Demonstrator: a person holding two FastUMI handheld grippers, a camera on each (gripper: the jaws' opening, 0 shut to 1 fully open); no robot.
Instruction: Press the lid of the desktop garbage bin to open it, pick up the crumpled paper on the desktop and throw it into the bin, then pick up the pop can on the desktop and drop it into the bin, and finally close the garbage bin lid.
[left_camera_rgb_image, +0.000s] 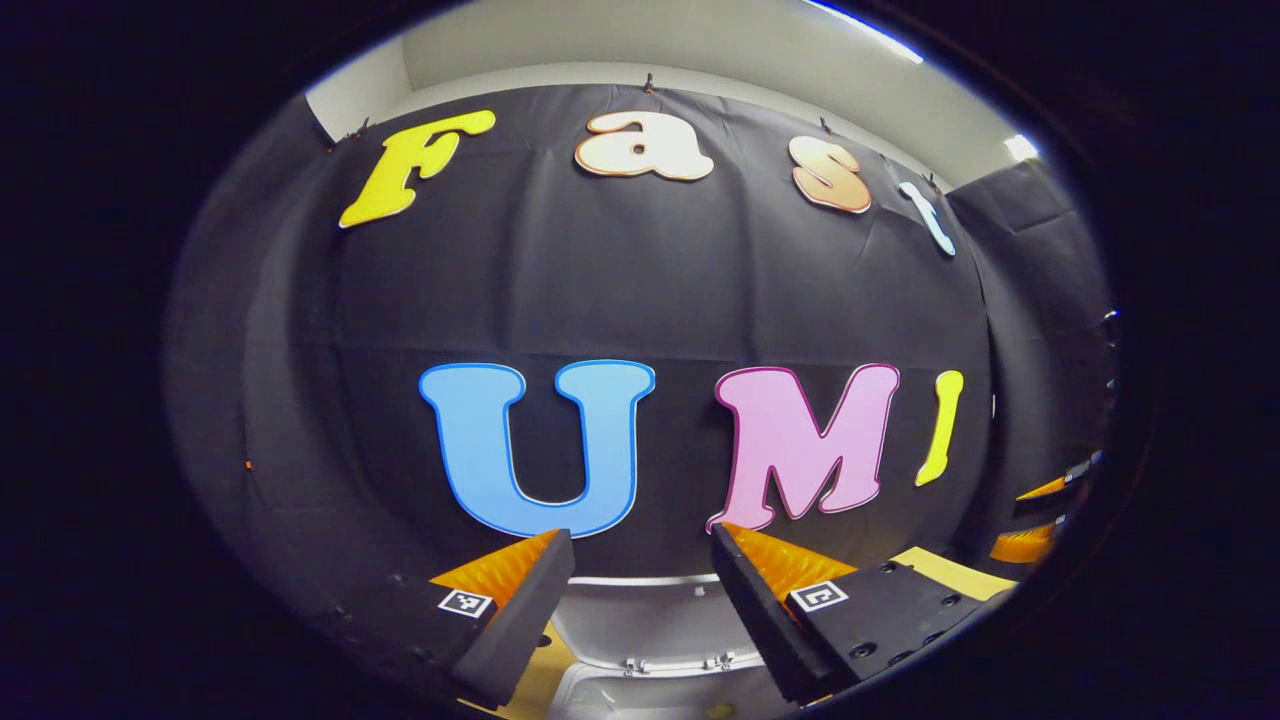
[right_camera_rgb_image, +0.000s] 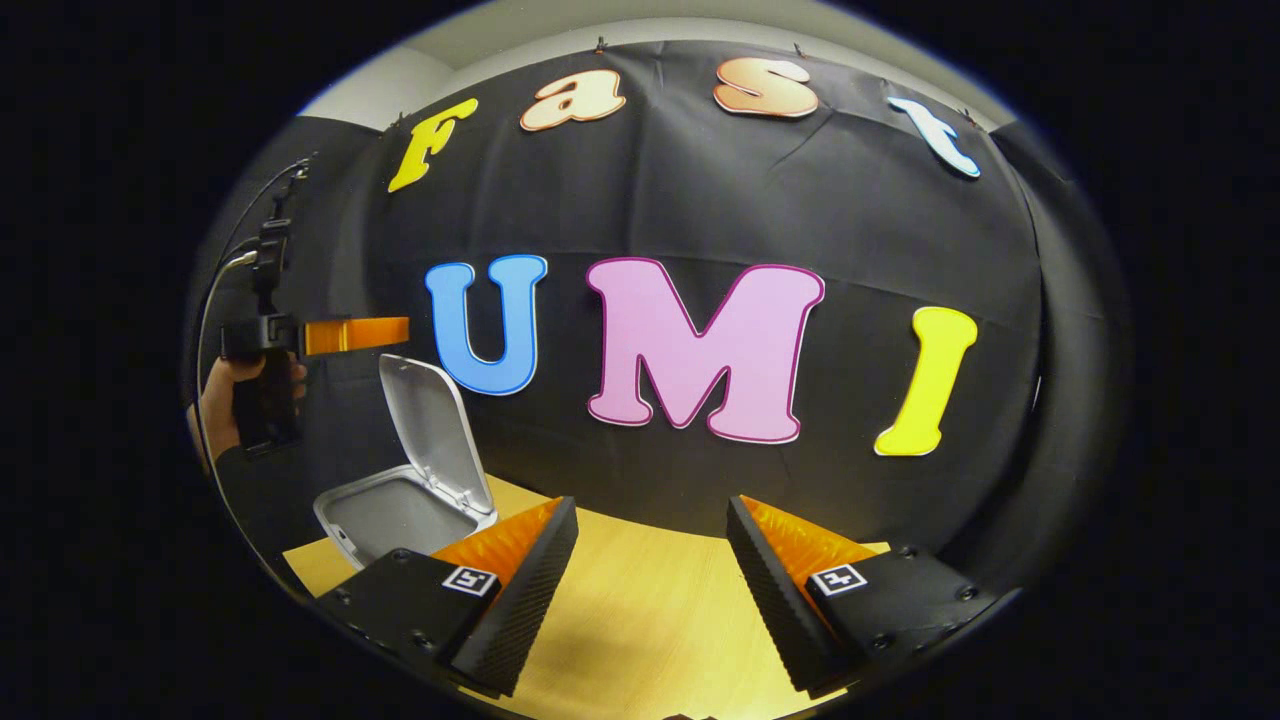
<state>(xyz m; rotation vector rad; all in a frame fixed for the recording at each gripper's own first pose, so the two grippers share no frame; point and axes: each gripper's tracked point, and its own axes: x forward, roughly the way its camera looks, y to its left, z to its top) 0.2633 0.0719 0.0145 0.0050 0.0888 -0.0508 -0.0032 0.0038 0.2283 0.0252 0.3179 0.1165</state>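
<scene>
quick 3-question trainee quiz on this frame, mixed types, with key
1. True or false: the hinged lid of the grey plastic desktop bin stands raised.
2. Multiple choice: the right tool is A) shut on a can, B) open with nothing between its fingers, C) pressing the lid.
3. Fill in: in the right gripper view, the left tool, held by a hand, hovers ___ the open bin.

Key: 1 true; 2 B; 3 above. In the left gripper view, the left tool's own fingers are apart over the bin, above the yellow wooden desktop.
</scene>
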